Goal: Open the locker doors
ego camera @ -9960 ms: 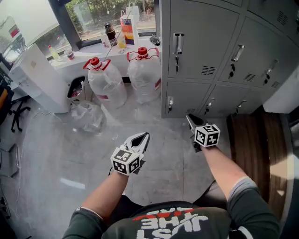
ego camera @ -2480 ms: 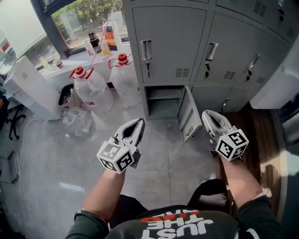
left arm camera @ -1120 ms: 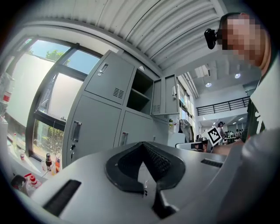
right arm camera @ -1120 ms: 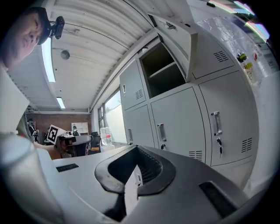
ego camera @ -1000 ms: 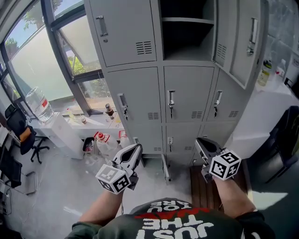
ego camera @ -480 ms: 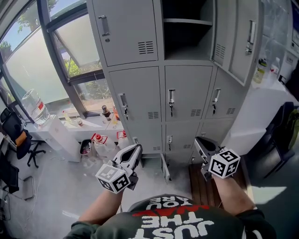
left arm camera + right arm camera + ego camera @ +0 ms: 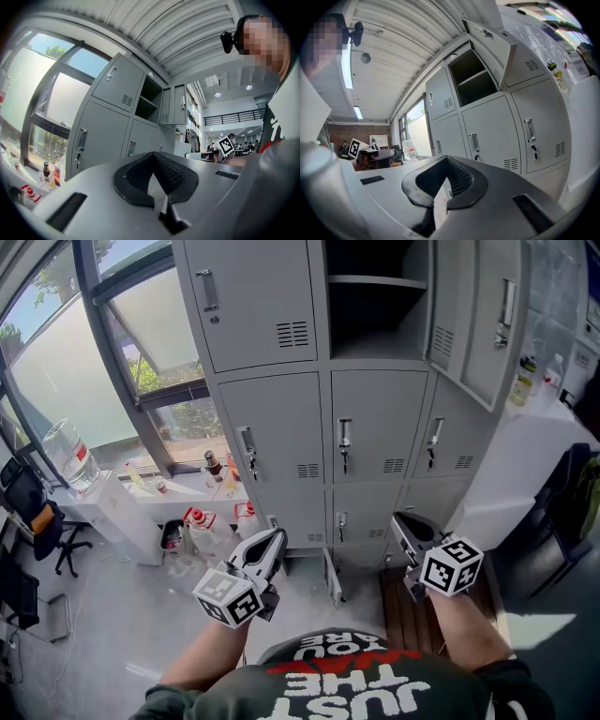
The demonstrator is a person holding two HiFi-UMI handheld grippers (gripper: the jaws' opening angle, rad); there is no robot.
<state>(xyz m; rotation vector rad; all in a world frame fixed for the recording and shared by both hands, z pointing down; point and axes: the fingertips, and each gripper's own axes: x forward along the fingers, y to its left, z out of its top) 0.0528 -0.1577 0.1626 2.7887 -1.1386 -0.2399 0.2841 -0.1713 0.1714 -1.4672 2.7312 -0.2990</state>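
Note:
A bank of grey lockers (image 7: 281, 427) fills the head view. The top middle compartment (image 7: 375, 296) stands open, its door (image 7: 473, 310) swung to the right. In the bottom row the left locker's door (image 7: 330, 579) hangs ajar, seen edge-on. The middle-row doors (image 7: 344, 442) and the top left door (image 7: 248, 301) are closed. My left gripper (image 7: 274, 540) (image 7: 154, 183) hovers shut and empty, well short of the lockers. My right gripper (image 7: 403, 524) (image 7: 444, 185) is also shut on nothing, level, facing the middle row (image 7: 497, 136).
Water jugs (image 7: 197, 524) stand on the floor by a low white counter (image 7: 122, 507) under the window. A large bottle (image 7: 75, 451) rests at the left, with an office chair (image 7: 42, 512) beside it. A white table (image 7: 525, 465) flanks the lockers' right. A wooden floor strip (image 7: 398, 601) lies below.
Ten seconds ago the bottom left door was closed; it now hangs open. The view has lifted from the bottom row to the whole bank. Both grippers have stayed still over the last second.

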